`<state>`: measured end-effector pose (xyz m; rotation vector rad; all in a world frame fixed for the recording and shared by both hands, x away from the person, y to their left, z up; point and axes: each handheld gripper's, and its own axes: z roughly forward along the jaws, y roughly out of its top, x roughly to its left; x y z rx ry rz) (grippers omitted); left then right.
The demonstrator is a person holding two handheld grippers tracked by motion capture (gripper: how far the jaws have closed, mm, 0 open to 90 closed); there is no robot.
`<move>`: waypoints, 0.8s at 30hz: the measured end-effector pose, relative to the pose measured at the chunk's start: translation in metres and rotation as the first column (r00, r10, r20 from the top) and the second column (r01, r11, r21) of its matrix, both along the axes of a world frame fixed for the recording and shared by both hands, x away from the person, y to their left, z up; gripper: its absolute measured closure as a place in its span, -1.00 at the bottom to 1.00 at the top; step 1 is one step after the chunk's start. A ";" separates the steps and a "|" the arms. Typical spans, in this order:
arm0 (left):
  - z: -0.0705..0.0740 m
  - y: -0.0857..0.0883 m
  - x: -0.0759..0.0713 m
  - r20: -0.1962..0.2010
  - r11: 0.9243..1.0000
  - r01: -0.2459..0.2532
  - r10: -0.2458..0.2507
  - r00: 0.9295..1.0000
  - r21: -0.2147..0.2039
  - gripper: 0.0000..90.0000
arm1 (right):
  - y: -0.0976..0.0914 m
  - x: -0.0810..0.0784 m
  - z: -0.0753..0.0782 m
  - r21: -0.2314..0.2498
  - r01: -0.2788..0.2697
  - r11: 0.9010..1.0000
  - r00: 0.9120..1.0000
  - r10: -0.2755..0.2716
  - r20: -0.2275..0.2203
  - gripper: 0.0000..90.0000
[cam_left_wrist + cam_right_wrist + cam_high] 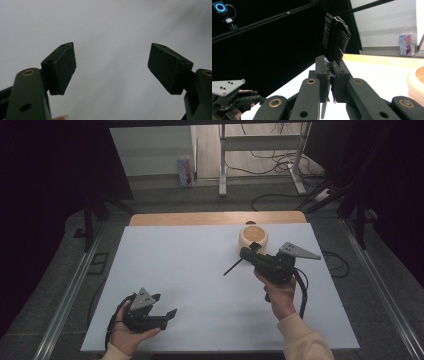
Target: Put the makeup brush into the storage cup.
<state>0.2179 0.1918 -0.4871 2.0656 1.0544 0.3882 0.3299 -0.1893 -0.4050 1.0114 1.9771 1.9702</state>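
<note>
High view is showing the left claw [165, 306] sitting low at the near edge of the white worktop [190, 270], resting in the person's hand. Its jaws are spread wide, and nothing is sitting between them. The right claw [246, 253] is waiting farther out. Its jaws are pressed together and pinching a black comb [336, 41] near the middle. So the picking up looks done. The comb is hanging in the air above the worktop, just beside a round wooden bowl [252, 237] near the far edge. My guess is that the comb is going to the bowl next, so that part is not done yet.

Some things are being hard to see. From above, the comb is looking like a thin dark stick [233, 267], with its toothed end lost against the claw. Right gripper view is cutting off most of the bowl. I cannot tell what is lying inside it.
</note>
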 end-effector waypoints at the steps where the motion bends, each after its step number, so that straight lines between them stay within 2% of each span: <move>1: 0.000 0.000 0.000 -0.001 1.000 0.001 -0.001 1.000 0.000 -0.49 | -0.001 0.001 0.001 0.002 0.003 1.000 1.000 -0.003 0.003 0.88; 13: -0.001 -0.001 0.000 -0.002 1.000 0.006 -0.006 1.000 0.010 -0.49 | -0.011 0.009 0.010 0.014 0.043 0.999 0.999 -0.044 0.023 0.88; 24: -0.001 -0.001 0.001 -0.003 1.000 0.006 -0.006 1.000 0.010 -0.49 | -0.013 0.018 0.018 0.003 0.081 0.997 0.995 -0.081 0.050 0.88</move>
